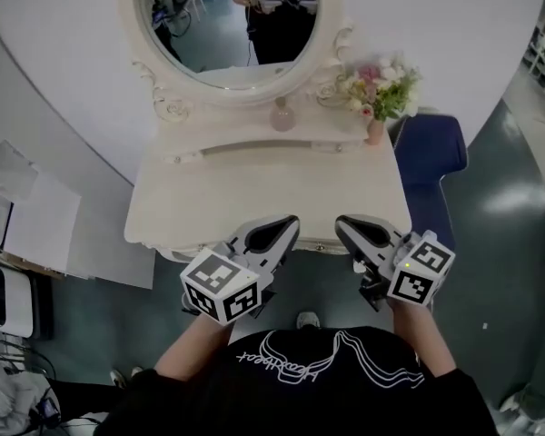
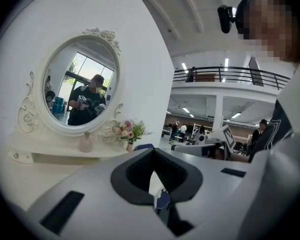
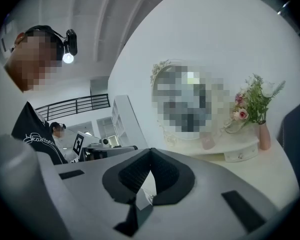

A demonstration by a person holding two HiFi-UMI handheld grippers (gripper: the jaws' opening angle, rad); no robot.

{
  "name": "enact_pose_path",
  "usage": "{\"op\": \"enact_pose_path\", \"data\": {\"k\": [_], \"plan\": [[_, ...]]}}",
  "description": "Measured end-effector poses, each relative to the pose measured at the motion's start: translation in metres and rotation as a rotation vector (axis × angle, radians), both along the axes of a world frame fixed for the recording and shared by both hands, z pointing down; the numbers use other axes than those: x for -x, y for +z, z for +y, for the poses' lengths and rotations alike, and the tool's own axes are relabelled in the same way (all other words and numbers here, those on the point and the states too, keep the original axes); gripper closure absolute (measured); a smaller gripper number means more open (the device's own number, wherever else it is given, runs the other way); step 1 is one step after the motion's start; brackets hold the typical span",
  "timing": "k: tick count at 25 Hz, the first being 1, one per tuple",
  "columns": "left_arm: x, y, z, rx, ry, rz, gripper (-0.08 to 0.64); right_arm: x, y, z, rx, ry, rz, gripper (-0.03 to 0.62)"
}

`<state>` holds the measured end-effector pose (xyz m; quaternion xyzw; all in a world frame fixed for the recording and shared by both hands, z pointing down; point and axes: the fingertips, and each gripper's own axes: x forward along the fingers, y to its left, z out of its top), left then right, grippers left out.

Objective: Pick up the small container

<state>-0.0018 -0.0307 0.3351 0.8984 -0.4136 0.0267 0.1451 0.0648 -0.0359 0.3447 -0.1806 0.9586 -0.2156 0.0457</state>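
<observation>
Seen from above, a person in a black printed shirt stands at the near edge of a white carved dressing counter and holds a grey two-jaw tool in each hand. An oval mirror in an ornate white frame rises from the back of the counter.

The small pale pink rounded container stands upright on the raised shelf at the foot of the mirror, about midway along it and well apart from both tools. To its right, on the same shelf, a bunch of pink and white flowers with green leaves sits in a slim pink vase. A dark blue chair stands just beside the counter's right end.

The left tool and the right tool hover side by side over the counter's front edge, tips pointing toward the mirror. Each tool's own view shows its dark pads meeting at the tip – both are fully closed, with nothing between the jaws.
</observation>
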Motion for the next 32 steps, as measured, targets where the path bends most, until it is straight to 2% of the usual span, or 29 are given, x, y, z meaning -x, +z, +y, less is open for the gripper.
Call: {"op": "enact_pose_path", "data": {"k": [11,26,29,32], "plan": [[0.021,0.012,-0.083,0.022,-0.06,0.001,0.554,0.005,0.017,-0.075,0.036,0.005,0.009,0.584],[0.058,0.038,-0.224,0.042,-0.007,-0.023,0.551,0.042,0.045,-0.197,0.115,0.069,0.006,0.584],[0.065,0.04,-0.248,0.026,-0.013,-0.032,0.527,0.045,0.053,-0.213,0.138,0.083,0.01,0.584],[0.076,0.043,-0.274,-0.003,-0.055,-0.052,0.493,0.045,0.059,-0.228,0.152,0.096,0.015,0.584]]}}
